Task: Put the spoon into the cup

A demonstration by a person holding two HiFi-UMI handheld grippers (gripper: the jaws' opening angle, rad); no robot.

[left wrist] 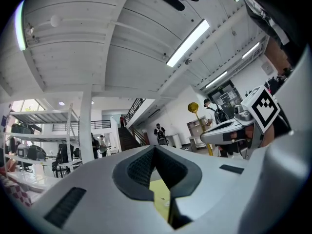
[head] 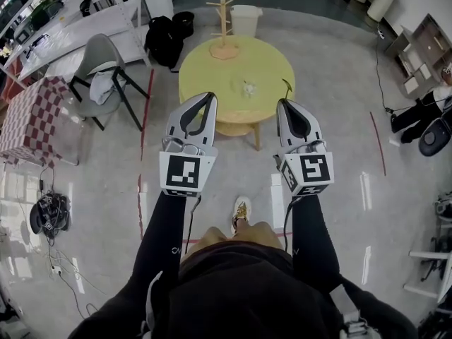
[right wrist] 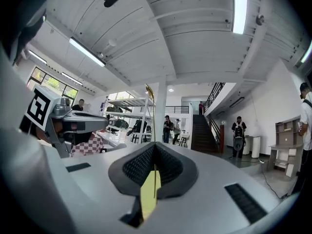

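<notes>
The spoon [head: 287, 87] is a thin gold one. It stands up from the tips of my right gripper [head: 282, 103], which is shut on its handle. In the right gripper view its stem [right wrist: 150, 94] rises from between the closed pads of the right gripper [right wrist: 154, 147]. The left gripper view shows the spoon's bowl [left wrist: 193, 107] above the right gripper [left wrist: 229, 128]. A small clear cup [head: 248, 88] sits on the round yellow table [head: 205, 76], ahead of both grippers. My left gripper [head: 210, 96] [left wrist: 156, 150] is shut on nothing, near the table's front edge.
A wooden mug tree [head: 224, 27] stands at the table's far side. A white bin [head: 246, 20] and a black backpack [head: 164, 41] lie behind the table. A grey chair [head: 99, 62] and a checkered cloth [head: 32, 111] are at the left. Cables lie on the floor.
</notes>
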